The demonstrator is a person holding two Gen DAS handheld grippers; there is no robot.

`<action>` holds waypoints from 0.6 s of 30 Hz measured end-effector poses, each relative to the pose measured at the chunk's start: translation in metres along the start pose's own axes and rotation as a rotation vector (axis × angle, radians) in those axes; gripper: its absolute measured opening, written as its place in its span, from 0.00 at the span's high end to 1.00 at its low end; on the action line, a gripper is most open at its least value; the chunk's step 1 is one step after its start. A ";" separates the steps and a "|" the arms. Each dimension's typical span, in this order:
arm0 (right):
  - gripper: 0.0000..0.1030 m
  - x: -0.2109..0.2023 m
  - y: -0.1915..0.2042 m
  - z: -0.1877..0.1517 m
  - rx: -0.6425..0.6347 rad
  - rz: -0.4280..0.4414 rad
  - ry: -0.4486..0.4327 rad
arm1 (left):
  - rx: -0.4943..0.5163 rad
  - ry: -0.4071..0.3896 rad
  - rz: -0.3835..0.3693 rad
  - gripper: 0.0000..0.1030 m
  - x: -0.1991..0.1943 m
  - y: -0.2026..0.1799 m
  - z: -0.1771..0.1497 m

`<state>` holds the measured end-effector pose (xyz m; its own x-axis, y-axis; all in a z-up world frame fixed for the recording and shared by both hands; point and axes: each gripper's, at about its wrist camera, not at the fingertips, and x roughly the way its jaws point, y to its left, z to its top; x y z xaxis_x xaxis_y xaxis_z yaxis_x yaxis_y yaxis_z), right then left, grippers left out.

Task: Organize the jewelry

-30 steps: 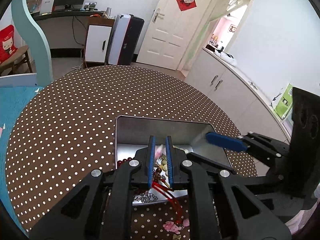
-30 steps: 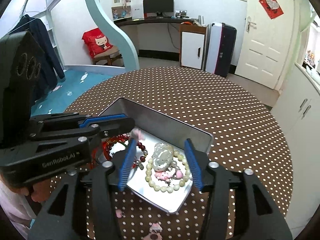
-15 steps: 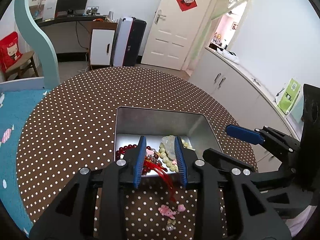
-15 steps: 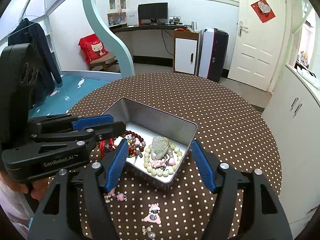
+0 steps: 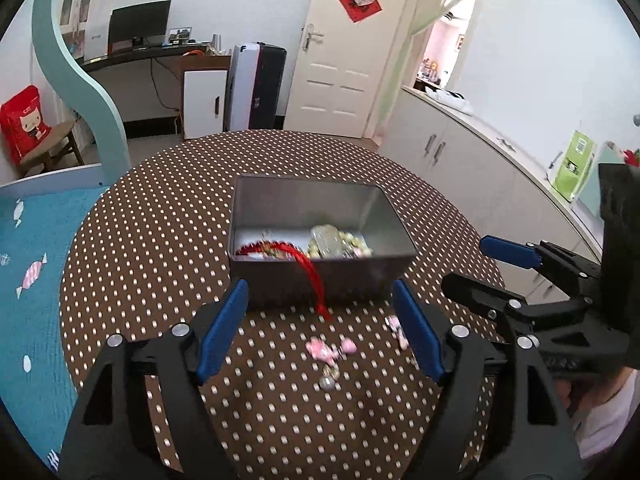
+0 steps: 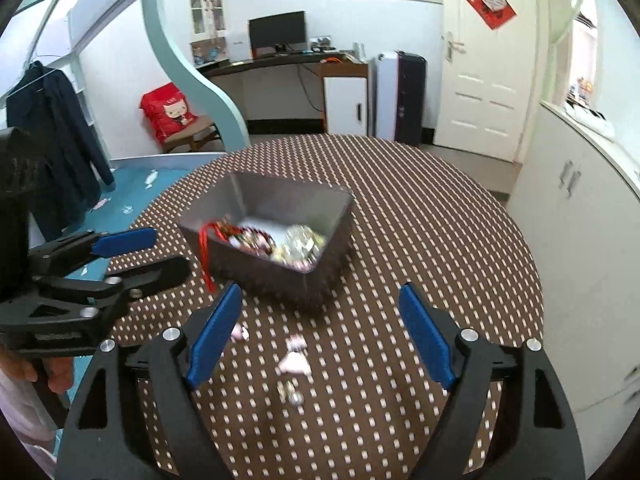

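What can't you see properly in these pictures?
- Jewelry in the metal tin: left wrist view, the near wall hides most of it; right wrist view, motion blur smears it.
- Small pink charms on the table: blurred in both views, shapes unclear.
- Red cord: where it starts inside the tin is hidden.
- Person: only a hand shows, cut off by the edge.

Grey metal tin point(image 5: 320, 280), red tassel cord point(image 5: 314, 280), pink charms point(image 5: 320, 350), brown white-dotted tablecloth point(image 5: 160, 240), blue finger pads point(image 5: 222, 336), teal rug point(image 5: 24, 280).
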<state>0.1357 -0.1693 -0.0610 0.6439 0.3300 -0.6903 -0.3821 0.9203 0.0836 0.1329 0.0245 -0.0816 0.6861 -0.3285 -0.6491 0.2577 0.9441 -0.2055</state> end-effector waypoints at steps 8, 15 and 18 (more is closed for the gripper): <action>0.25 -0.002 -0.004 -0.030 0.037 -0.017 0.049 | 0.017 0.073 0.030 0.27 0.009 -0.005 -0.030; 0.25 0.010 -0.006 -0.052 0.051 -0.037 0.103 | 0.016 0.150 0.064 0.47 0.031 -0.002 -0.053; 0.25 0.013 -0.003 -0.054 0.044 -0.034 0.109 | 0.014 0.153 0.063 0.55 0.036 0.000 -0.054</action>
<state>0.1099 -0.1794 -0.1093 0.5794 0.2758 -0.7670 -0.3299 0.9398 0.0887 0.1207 0.0138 -0.1445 0.5895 -0.2598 -0.7648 0.2277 0.9619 -0.1513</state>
